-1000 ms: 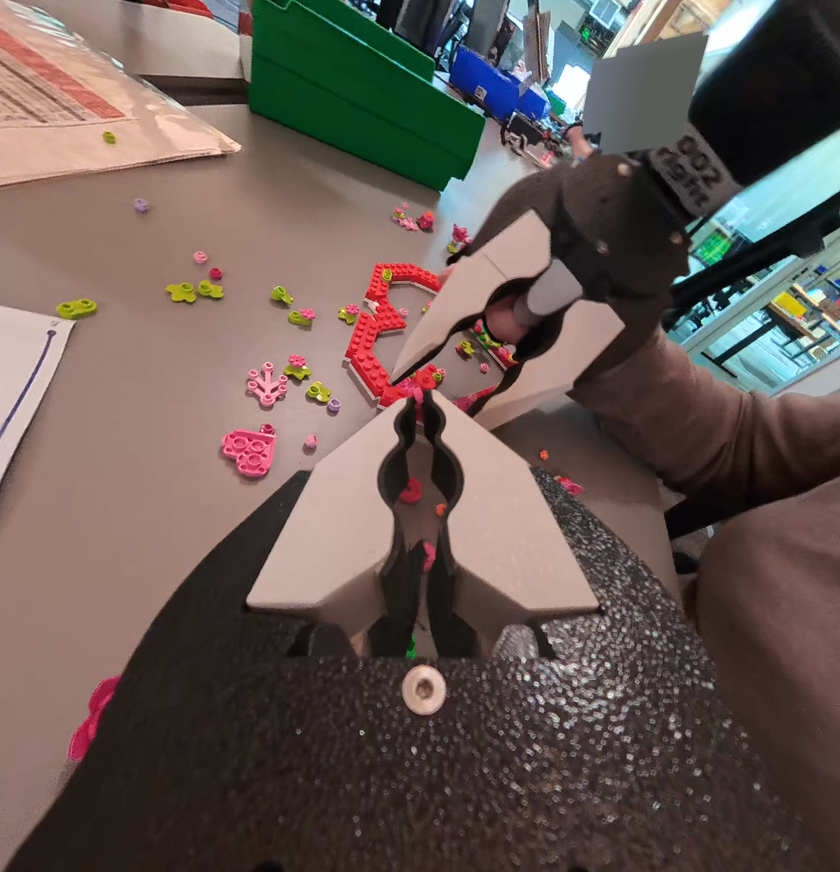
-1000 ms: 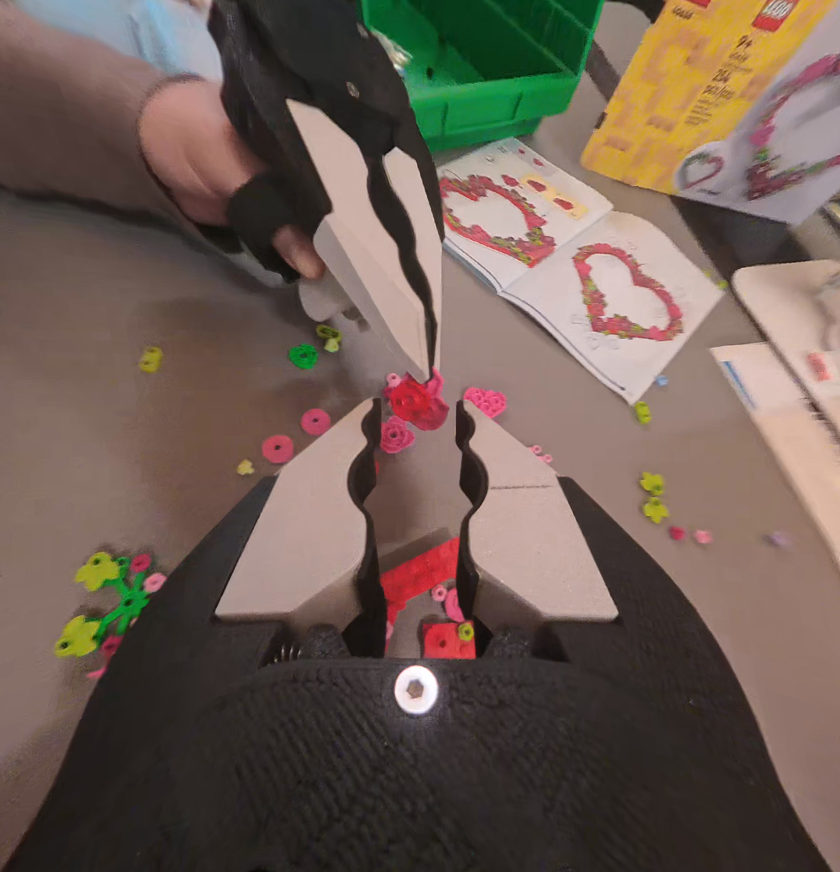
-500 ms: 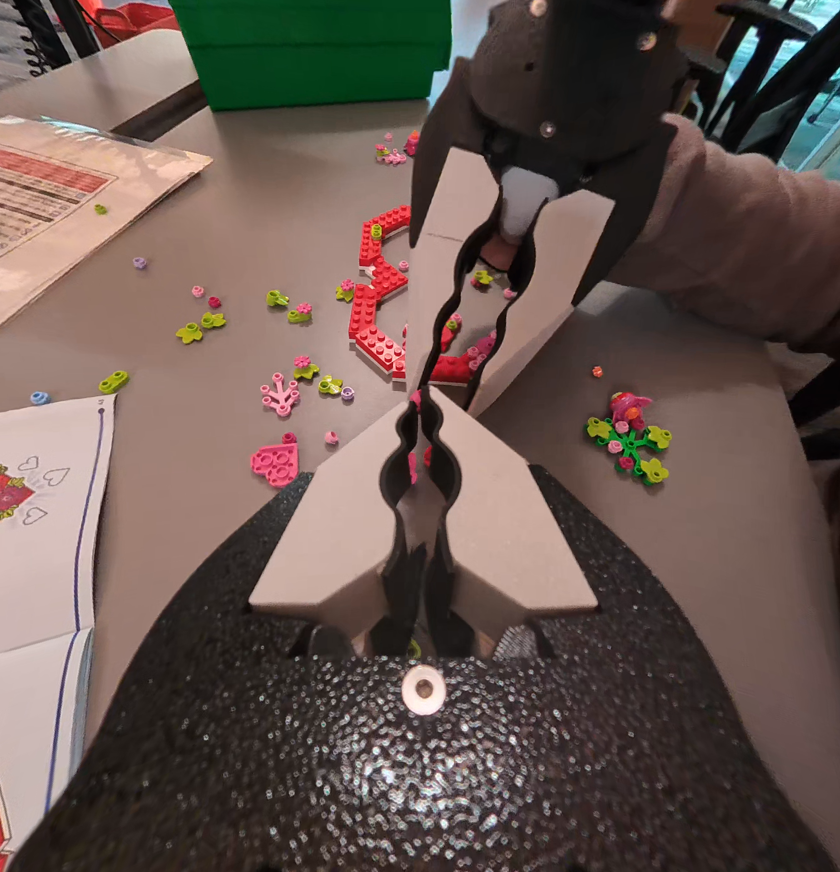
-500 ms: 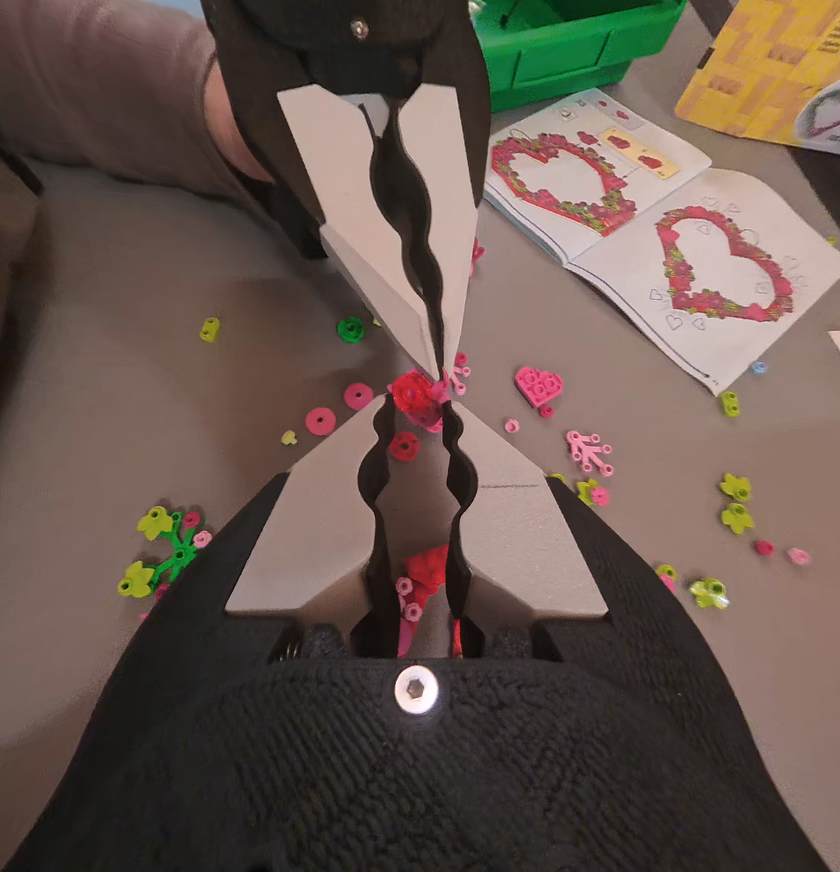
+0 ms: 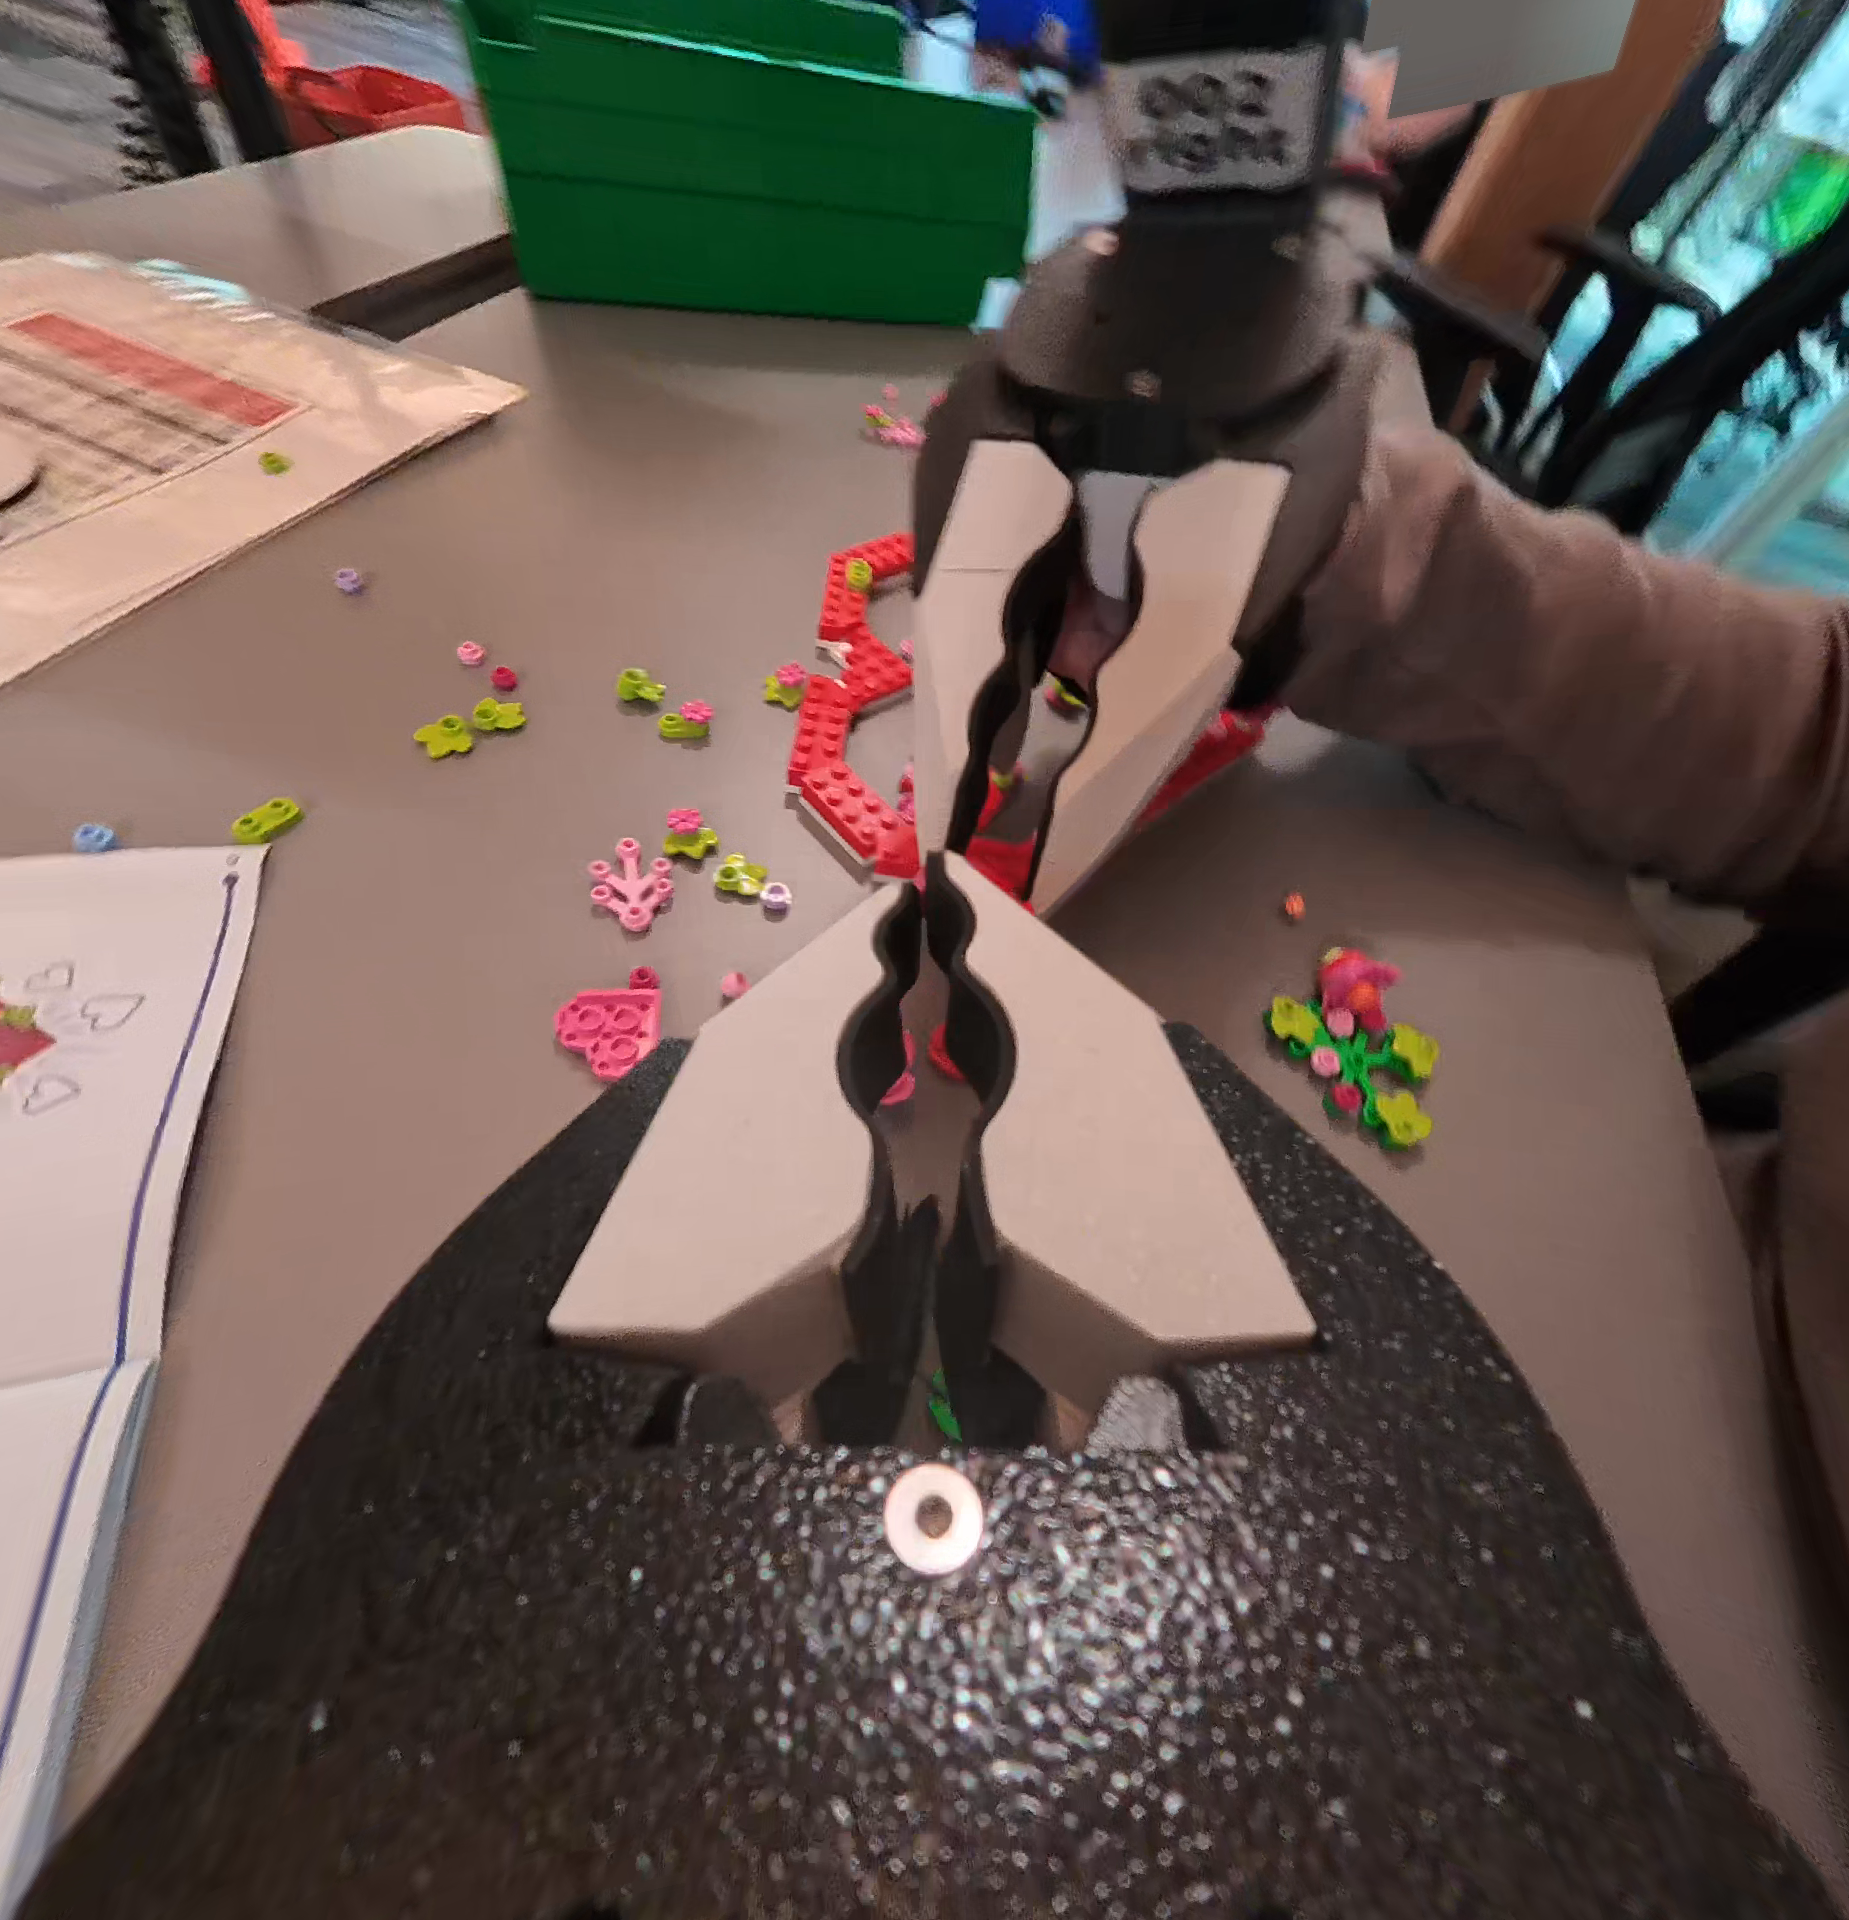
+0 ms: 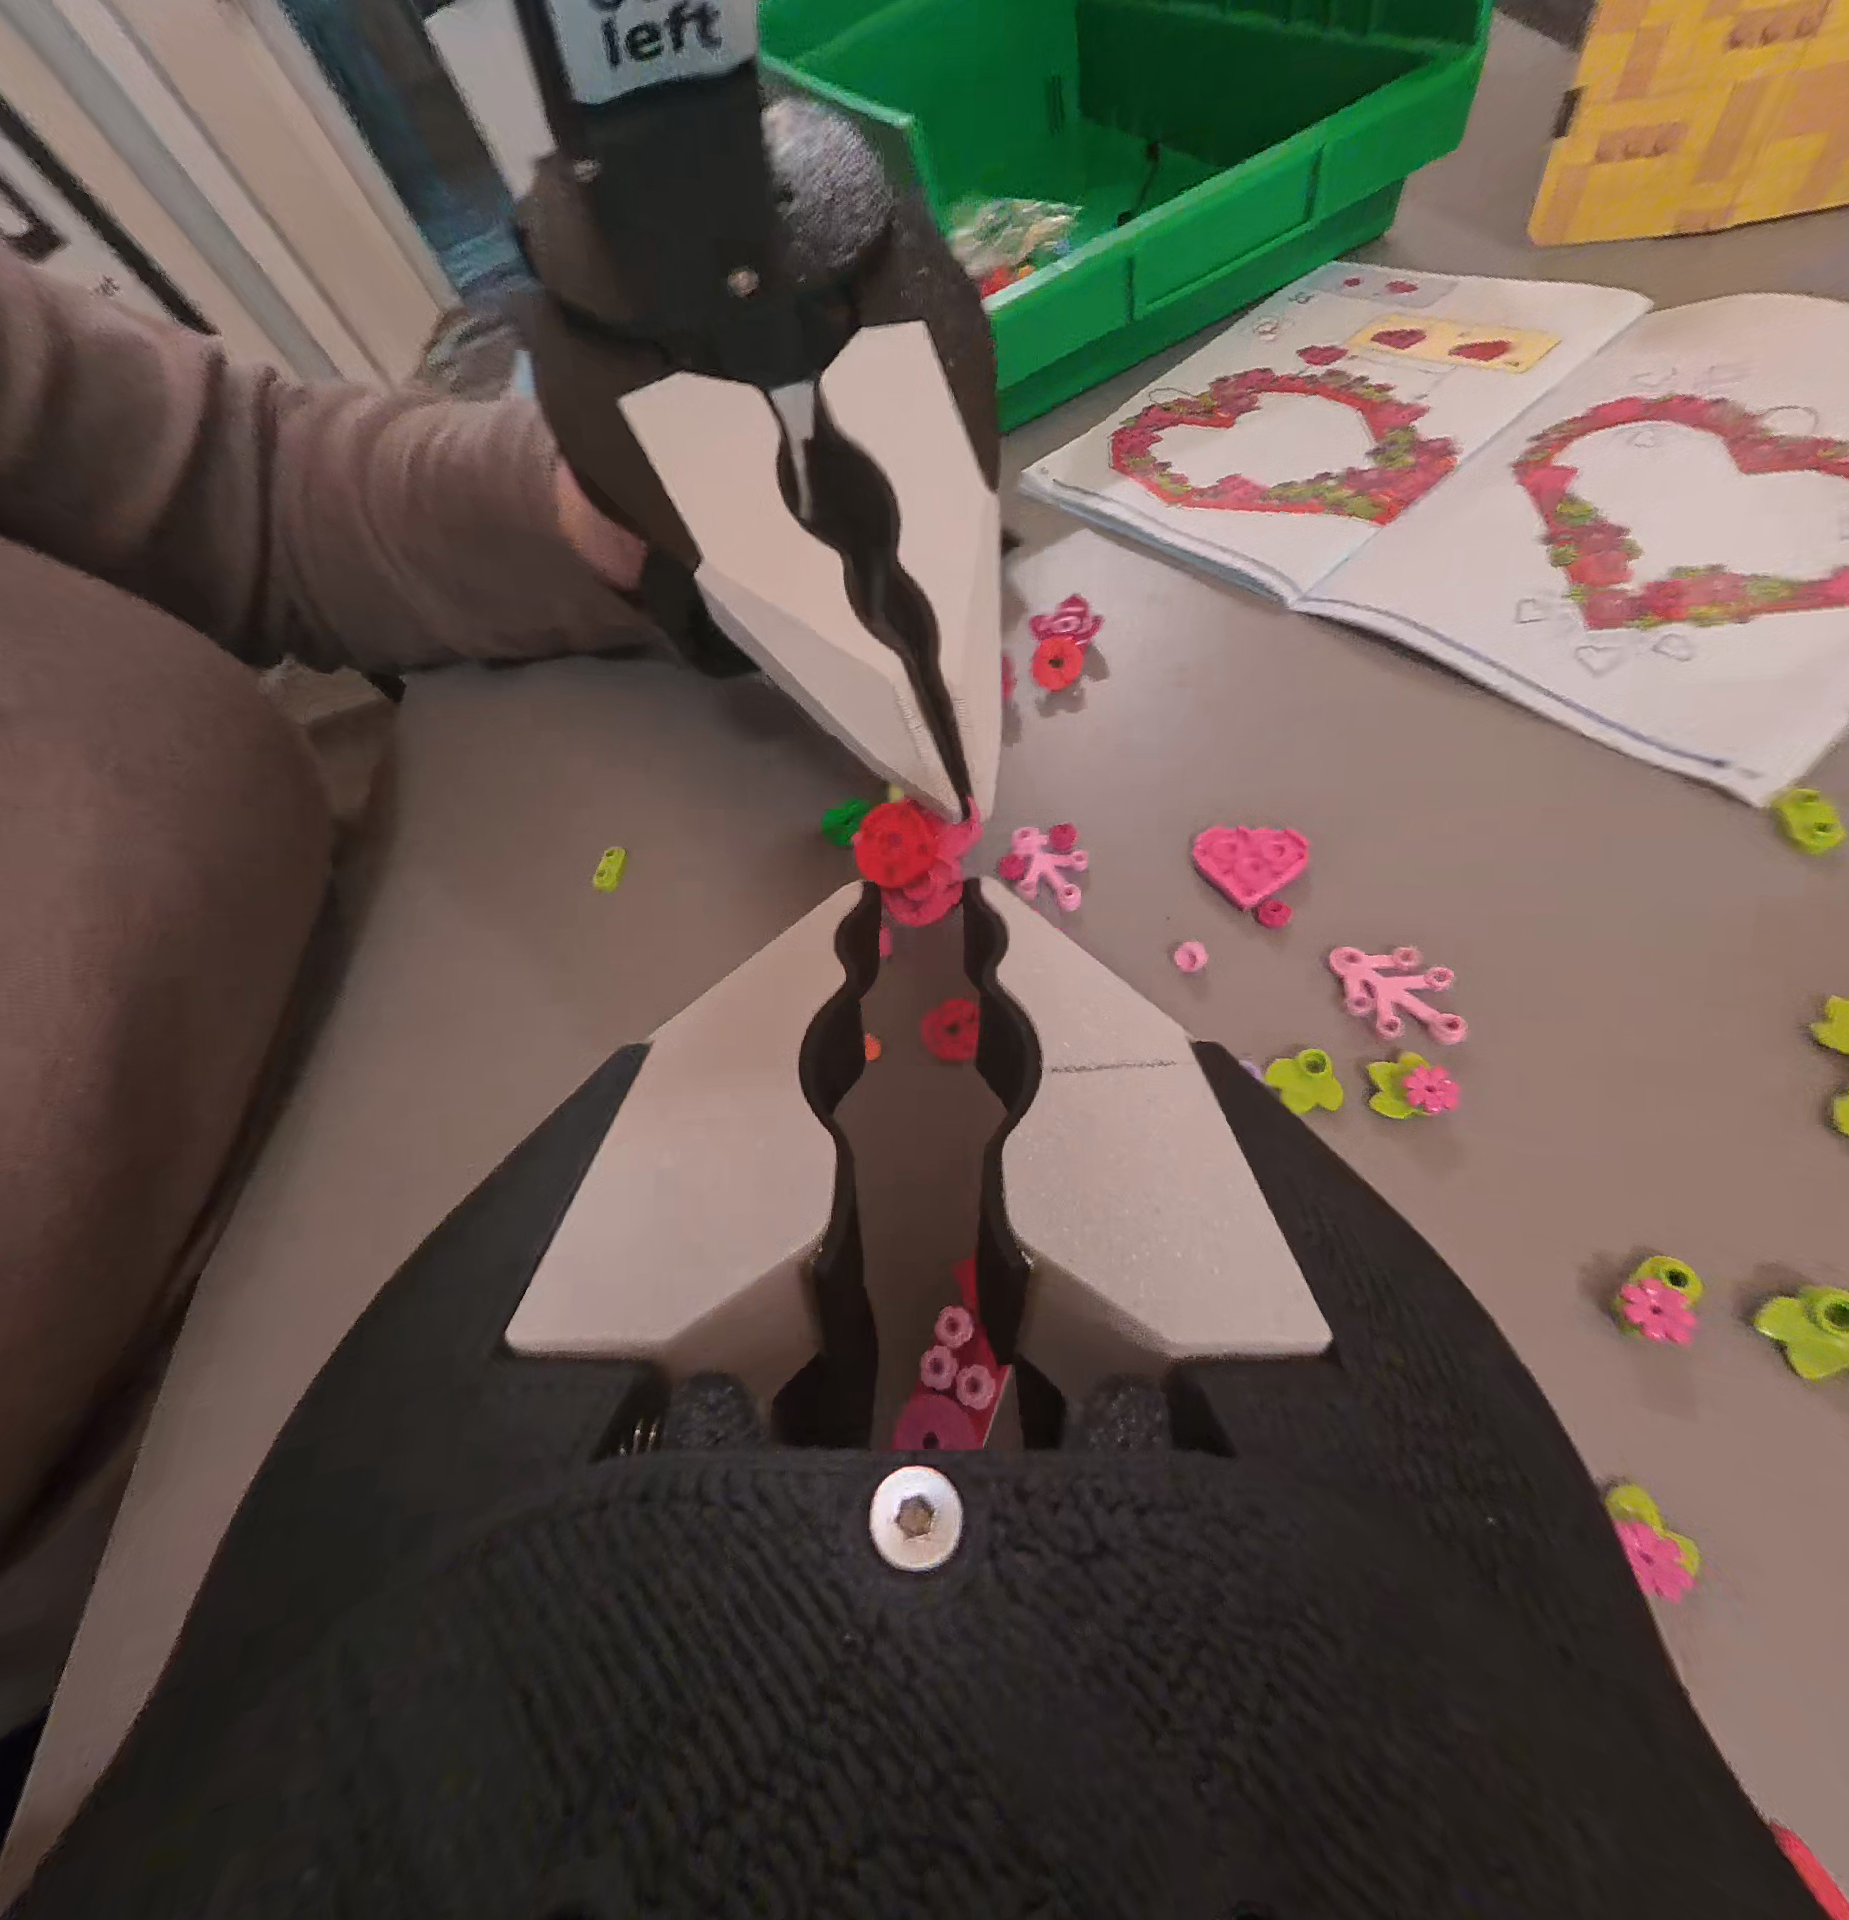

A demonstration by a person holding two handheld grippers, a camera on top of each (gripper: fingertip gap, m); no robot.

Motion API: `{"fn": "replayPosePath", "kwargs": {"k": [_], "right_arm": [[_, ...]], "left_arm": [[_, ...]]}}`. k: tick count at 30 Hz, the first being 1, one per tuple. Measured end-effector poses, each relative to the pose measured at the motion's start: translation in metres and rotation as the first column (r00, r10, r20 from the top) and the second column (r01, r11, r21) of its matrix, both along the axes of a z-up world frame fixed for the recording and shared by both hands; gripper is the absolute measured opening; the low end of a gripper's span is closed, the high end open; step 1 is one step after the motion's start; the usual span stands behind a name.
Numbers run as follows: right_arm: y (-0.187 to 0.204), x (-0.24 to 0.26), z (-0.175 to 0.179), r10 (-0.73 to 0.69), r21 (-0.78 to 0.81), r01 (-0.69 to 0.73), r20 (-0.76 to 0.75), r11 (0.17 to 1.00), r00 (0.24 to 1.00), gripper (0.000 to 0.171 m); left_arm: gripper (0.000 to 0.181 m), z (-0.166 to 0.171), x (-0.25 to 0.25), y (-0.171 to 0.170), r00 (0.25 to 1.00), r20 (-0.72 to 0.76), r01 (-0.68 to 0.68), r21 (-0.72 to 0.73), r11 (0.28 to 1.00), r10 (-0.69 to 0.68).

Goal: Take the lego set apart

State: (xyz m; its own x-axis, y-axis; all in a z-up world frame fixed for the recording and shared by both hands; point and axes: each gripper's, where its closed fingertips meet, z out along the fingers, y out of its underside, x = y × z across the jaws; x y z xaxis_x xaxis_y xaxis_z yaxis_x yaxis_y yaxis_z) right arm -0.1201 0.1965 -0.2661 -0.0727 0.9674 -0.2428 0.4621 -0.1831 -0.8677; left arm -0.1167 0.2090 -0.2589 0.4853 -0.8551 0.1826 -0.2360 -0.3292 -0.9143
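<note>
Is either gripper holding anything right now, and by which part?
Both pinch one small red and pink flower cluster: the left gripper shut on its upper right edge, the right gripper gripping its lower pink part.

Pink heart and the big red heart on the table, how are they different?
The pink heart is small and solid; the red heart frame is much bigger and hollow inside. The pink heart is one piece; the red heart frame joins several plates. Both lie flat on the grey table, studs up.
</note>
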Motion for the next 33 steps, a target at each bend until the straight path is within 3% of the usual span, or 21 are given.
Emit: {"fn": "replayPosePath", "kwargs": {"k": [2, 4, 7, 12, 20, 24, 29, 33], "right_arm": [[0.014, -0.005, 0.002, -0.117, 0.087, 0.115, 0.022, 0.99, 0.993, 0.018], [0.024, -0.011, 0.006, -0.224, 0.201, 0.215, 0.025, 0.956, 0.974, 0.034], [0.023, -0.02, 0.019, -0.278, 0.385, 0.264, -0.022, 0.884, 0.96, 0.025], [0.031, -0.028, 0.014, -0.388, 0.449, 0.348, -0.003, 0.823, 0.922, 0.035], [0.026, -0.031, 0.015, -0.368, 0.168, 0.367, -0.029, 0.915, 0.93, 0.022], [0.014, -0.022, 0.03, -0.221, -0.042, 0.218, -0.11, 0.975, 0.969, 0.021], [-0.002, -0.012, 0.049, -0.076, -0.254, 0.007, -0.262, 0.967, 0.962, 0.02], [-0.003, -0.008, 0.047, -0.032, -0.167, -0.015, -0.274, 0.986, 0.961, 0.02]], "left_arm": [[0.0, 0.003, -0.008, 0.012, 0.994, 0.059, -0.094, -0.04, 0.995, 0.096], [0.0, 0.004, -0.017, 0.02, 0.982, 0.089, -0.163, -0.062, 0.985, 0.168], [0.0, 0.01, -0.027, 0.027, 0.966, 0.116, -0.227, -0.041, 0.973, 0.23], [0.0, 0.011, -0.028, 0.026, 0.966, 0.107, -0.233, -0.024, 0.972, 0.234], [0.0, 0.016, -0.02, 0.02, 0.978, 0.023, -0.208, 0.138, 0.968, 0.207], [0.0, 0.025, -0.013, 0.01, 0.995, 0.03, -0.1, 0.225, 0.969, 0.096], [0.0, 0.04, -0.004, -0.005, 0.993, 0.11, 0.003, 0.266, 0.964, -0.033], [0.0, 0.039, -0.001, -0.007, 0.984, 0.172, 0.015, 0.188, 0.982, -0.048]]}}
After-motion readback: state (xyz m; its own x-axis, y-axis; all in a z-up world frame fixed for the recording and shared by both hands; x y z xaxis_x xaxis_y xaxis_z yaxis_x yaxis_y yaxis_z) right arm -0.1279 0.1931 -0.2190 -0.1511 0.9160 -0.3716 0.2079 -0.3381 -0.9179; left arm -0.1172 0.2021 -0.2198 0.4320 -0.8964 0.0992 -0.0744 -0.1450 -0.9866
